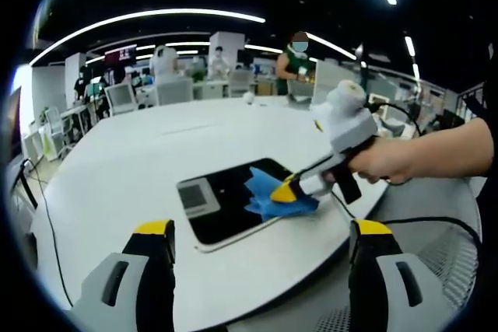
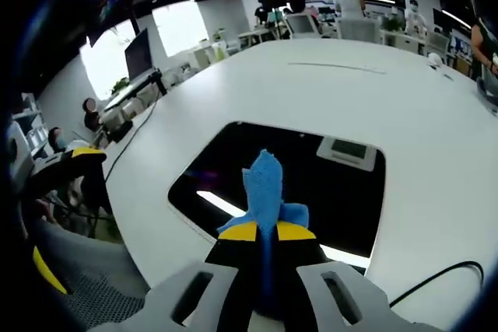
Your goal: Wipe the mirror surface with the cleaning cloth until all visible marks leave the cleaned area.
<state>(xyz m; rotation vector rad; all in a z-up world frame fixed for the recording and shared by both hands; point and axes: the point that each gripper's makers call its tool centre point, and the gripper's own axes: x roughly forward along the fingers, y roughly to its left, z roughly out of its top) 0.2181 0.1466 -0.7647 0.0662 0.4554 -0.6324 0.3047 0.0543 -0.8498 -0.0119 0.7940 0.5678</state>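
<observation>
Left gripper view: the left hand-held gripper (image 1: 261,242) stands at the near edge with its two yellow-tipped jaws spread wide apart and nothing between them; it is released. Beyond the jaws lies a white bench (image 1: 117,169), and on it, flat, the mirror (image 1: 226,200), a dark rounded rectangle with a pale rim that reflects a ceiling panel at its left end. At the mirror's right end the blue cleaning cloth (image 1: 268,196) rests on the glass. The right hand-held gripper (image 1: 289,190) comes in from the right, held by a person's hand (image 1: 389,159), and its yellow tips are clenched on the cloth at the mirror surface. A black cable (image 1: 436,223) runs along the bench's right edge. Far across the room a person (image 1: 294,64) stands among desks and monitors.

Right gripper view: at the far left, the left hand-held gripper (image 2: 58,215) shows as a black and yellow shape off the bench edge, blurred. At centre, the mirror (image 2: 311,192) lies on the bench (image 2: 373,91) just beyond the jaws, reflecting a light strip. The right hand-held gripper (image 2: 264,231) is closed on the cleaning cloth (image 2: 264,184), which stands up from between the tips over the mirror's near half. A cable (image 2: 436,277) lies on the bench at the near right.
</observation>
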